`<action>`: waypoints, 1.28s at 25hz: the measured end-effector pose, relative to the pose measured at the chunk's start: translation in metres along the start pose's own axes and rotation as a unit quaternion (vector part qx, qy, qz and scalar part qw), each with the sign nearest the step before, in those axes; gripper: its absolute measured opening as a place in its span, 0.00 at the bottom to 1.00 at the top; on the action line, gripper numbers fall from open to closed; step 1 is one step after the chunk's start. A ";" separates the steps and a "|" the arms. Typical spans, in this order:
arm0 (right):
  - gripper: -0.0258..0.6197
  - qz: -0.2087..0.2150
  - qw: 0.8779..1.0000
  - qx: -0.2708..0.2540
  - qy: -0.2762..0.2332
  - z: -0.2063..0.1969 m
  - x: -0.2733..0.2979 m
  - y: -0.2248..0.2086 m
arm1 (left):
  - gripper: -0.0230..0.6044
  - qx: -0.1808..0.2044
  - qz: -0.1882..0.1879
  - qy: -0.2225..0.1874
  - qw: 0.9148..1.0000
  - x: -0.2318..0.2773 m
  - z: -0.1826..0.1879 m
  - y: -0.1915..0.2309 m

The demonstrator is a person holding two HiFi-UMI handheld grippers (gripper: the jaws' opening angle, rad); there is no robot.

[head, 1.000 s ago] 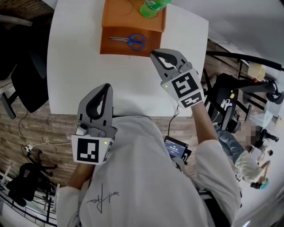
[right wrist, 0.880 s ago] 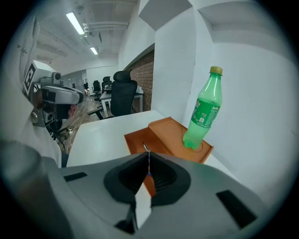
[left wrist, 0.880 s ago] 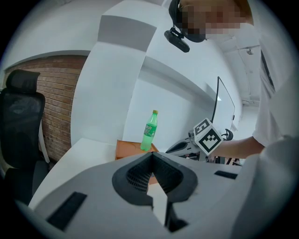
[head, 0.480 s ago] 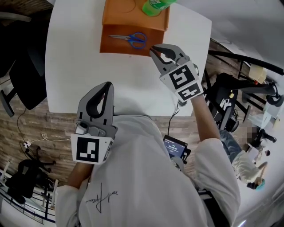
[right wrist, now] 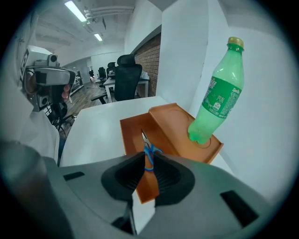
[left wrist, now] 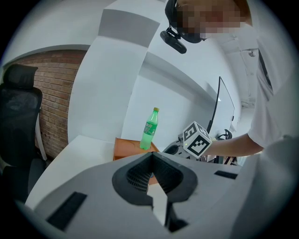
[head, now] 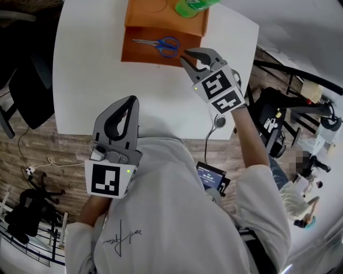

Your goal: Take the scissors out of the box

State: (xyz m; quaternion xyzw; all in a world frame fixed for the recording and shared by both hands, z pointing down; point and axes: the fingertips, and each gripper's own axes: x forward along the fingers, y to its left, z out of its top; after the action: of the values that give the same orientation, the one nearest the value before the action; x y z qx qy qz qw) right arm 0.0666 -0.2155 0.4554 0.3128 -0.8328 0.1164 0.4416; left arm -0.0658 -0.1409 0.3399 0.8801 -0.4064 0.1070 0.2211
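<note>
I am looking steeply down on a white surface (head: 102, 80). An orange box (head: 140, 52) is sitting at its far edge. The scissors (head: 158, 45) are lying flat in the near part of the box, with the blades pointing left and the blue handles at the right. A green bottle (head: 188, 6) is standing on the farther, raised part of the box.

My right claw (head: 184, 56) is hanging tilted down over the box's near right corner, just beside the blue handles. Its jaws have just been opening and are now standing a little apart. In the right gripper view the handles are showing through the gap, just past the tips, and the pads are not pressing on them.

My left claw (head: 130, 103) is hanging over the surface's near edge, well apart from the box. Its jaws are pressed together at the tips with nothing between them.
</note>
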 end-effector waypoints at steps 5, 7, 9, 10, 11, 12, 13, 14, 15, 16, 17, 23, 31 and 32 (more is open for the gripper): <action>0.16 0.012 1.000 -0.016 0.015 0.002 0.011 0.000 | 0.05 -0.006 0.004 -0.001 1.000 0.000 0.001 0.007; 0.17 0.014 0.999 -0.023 0.022 0.002 0.016 0.000 | 0.05 -0.012 0.004 -0.001 1.000 0.000 0.001 0.009; 0.19 0.015 0.999 -0.031 0.030 0.001 0.021 0.000 | 0.05 -0.016 0.003 -0.003 1.000 -0.001 0.002 0.010; 0.19 0.017 0.999 -0.035 0.034 0.001 0.024 0.001 | 0.05 -0.018 0.003 -0.004 1.000 -0.001 0.003 0.011; 0.19 0.018 0.998 -0.039 0.038 0.001 0.027 0.002 | 0.05 -0.019 0.004 -0.004 1.000 -0.001 0.003 0.012; 0.19 0.020 0.998 -0.042 0.042 0.000 0.029 0.002 | 0.05 -0.020 0.005 -0.004 1.000 -0.001 0.004 0.013; 0.20 0.022 0.998 -0.046 0.047 0.000 0.032 0.002 | 0.05 -0.021 0.006 -0.005 1.000 -0.001 0.004 0.014; 0.20 0.024 0.997 -0.049 0.052 -0.001 0.035 0.002 | 0.05 -0.023 0.006 -0.005 1.000 -0.001 0.004 0.015; 0.21 0.026 0.997 -0.053 0.057 -0.003 0.037 0.002 | 0.05 -0.025 0.007 -0.005 1.000 -0.001 0.003 0.015; 0.21 0.028 0.996 -0.059 0.063 -0.004 0.040 0.001 | 0.05 -0.028 0.007 -0.004 1.000 -0.001 0.002 0.016; 0.22 0.028 0.995 -0.065 0.068 -0.006 0.042 0.001 | 0.05 -0.029 0.008 -0.003 1.000 -0.002 0.000 0.017; 0.22 0.037 0.992 -0.081 0.088 -0.010 0.057 0.000 | 0.05 -0.026 0.013 -0.002 1.000 -0.003 0.000 0.023; 0.24 0.048 0.986 -0.110 0.119 -0.013 0.072 0.003 | 0.05 -0.033 0.012 -0.008 0.999 -0.001 0.004 0.029; 0.24 0.049 0.985 -0.113 0.121 -0.013 0.074 0.003 | 0.05 -0.036 0.013 -0.006 0.999 -0.001 0.003 0.030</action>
State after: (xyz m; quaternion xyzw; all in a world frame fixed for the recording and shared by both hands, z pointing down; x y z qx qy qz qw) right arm 0.0428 -0.2379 0.5236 0.2029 -0.7954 0.0802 0.5655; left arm -0.0893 -0.1590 0.3461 0.8668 -0.4229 0.0898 0.2487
